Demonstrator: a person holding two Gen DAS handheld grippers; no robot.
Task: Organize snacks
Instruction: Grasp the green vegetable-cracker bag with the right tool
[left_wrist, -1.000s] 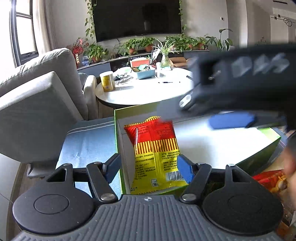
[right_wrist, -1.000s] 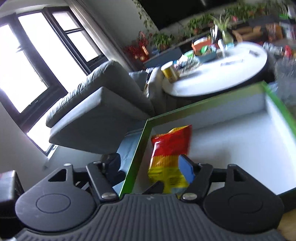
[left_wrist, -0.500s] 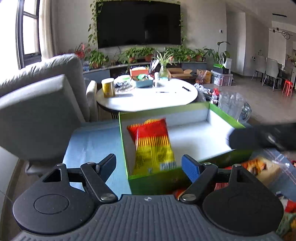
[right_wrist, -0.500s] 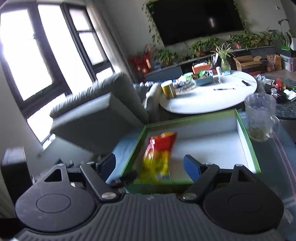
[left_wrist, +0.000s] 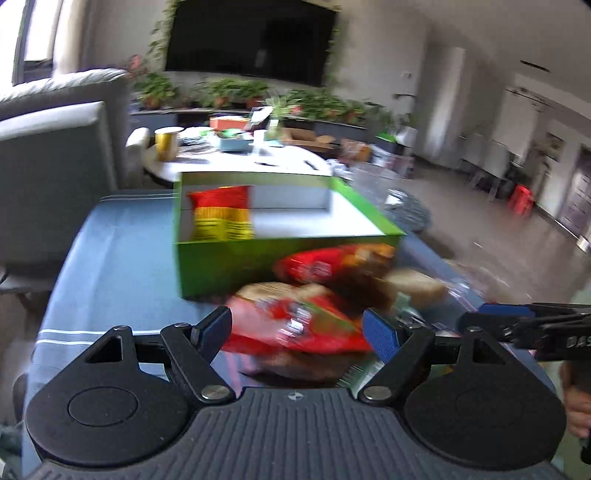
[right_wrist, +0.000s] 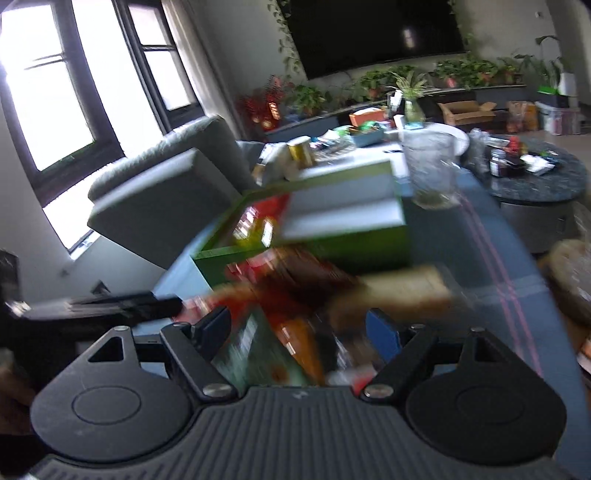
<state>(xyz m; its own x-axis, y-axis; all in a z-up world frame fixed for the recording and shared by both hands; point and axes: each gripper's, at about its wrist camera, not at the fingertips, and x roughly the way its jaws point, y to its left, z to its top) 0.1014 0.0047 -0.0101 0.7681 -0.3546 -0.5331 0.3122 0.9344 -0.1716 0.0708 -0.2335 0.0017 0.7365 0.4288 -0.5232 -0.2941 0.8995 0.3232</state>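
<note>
Ahead of me a dark television (left_wrist: 251, 40) hangs over potted plants (left_wrist: 236, 92); a grey armchair (right_wrist: 162, 192) sits by bright windows (right_wrist: 48, 96), perhaps uncurtained.

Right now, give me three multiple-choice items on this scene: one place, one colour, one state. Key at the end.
1. Where does the red and yellow snack bag lie?
A. at the left end inside the box
B. on the round white table
C. on the grey armchair

2. What colour are the outer walls of the box?
A. blue
B. green
C. white

3. How does the left gripper stand?
A. shut on the red and yellow snack bag
B. shut with nothing in it
C. open, nothing gripped

Key:
1 A, the bag sits against the box's left wall in both views.
2 B, the near wall is bright green.
3 C, its fingers stand apart over the pile of snack packs, pressing on nothing.
</note>
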